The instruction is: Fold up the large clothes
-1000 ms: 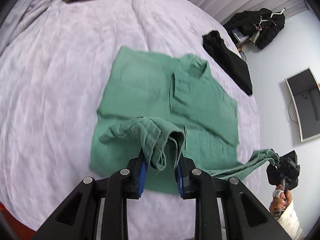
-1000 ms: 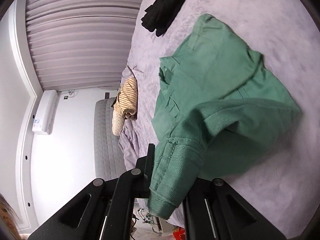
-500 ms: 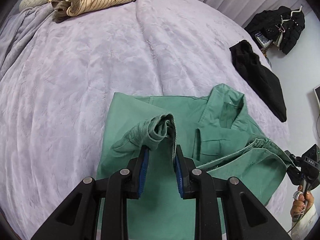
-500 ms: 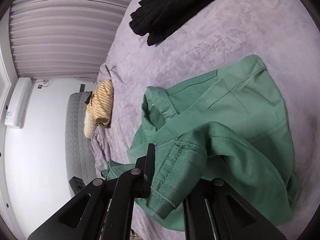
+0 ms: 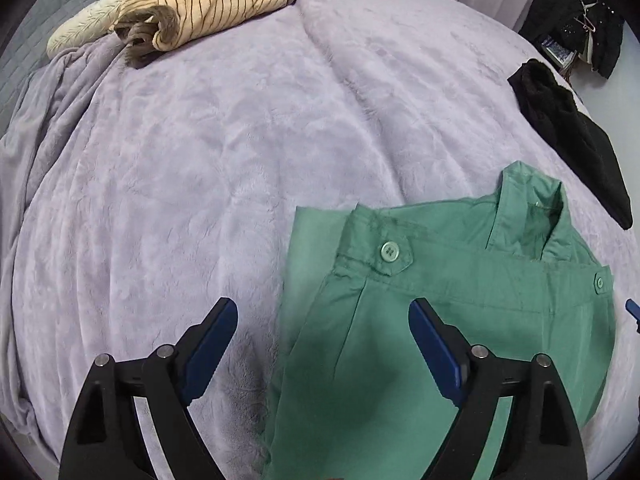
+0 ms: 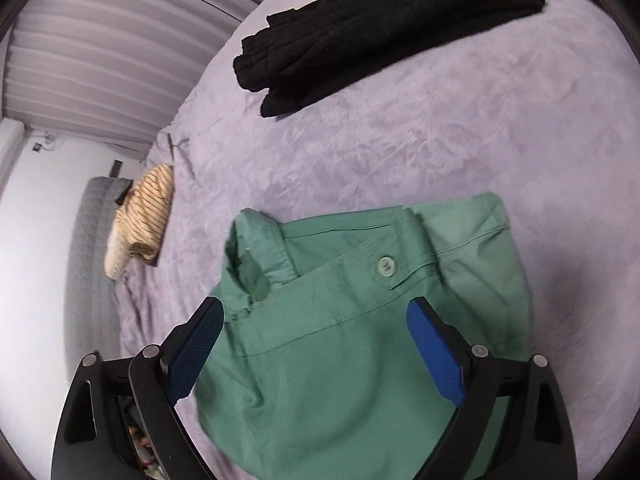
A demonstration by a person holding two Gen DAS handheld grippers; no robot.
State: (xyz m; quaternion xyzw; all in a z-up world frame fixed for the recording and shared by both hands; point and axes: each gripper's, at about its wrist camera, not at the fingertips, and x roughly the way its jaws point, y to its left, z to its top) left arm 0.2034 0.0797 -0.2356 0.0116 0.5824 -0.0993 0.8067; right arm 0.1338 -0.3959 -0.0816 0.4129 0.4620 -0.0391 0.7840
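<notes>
A green buttoned shirt (image 5: 452,320) lies folded over itself on the lilac bedspread (image 5: 240,168), collar at the far side. My left gripper (image 5: 322,316) is open and empty just above the shirt's left edge. In the right wrist view the same shirt (image 6: 360,344) lies under my right gripper (image 6: 314,318), which is open and empty over its collar and buttoned cuff. A blue tip of the right gripper (image 5: 633,310) shows at the right edge of the left wrist view.
A black garment (image 5: 572,136) lies at the bed's far right; it also shows in the right wrist view (image 6: 376,28). A striped beige garment (image 5: 200,4) sits at the far left by a pillow. Dark clothes (image 5: 580,20) hang beyond the bed. Curtains (image 6: 100,60) line the wall.
Both grippers carried the shirt's lower part forward over its upper part, then opened and let go. The fold now lies flat near the collar.
</notes>
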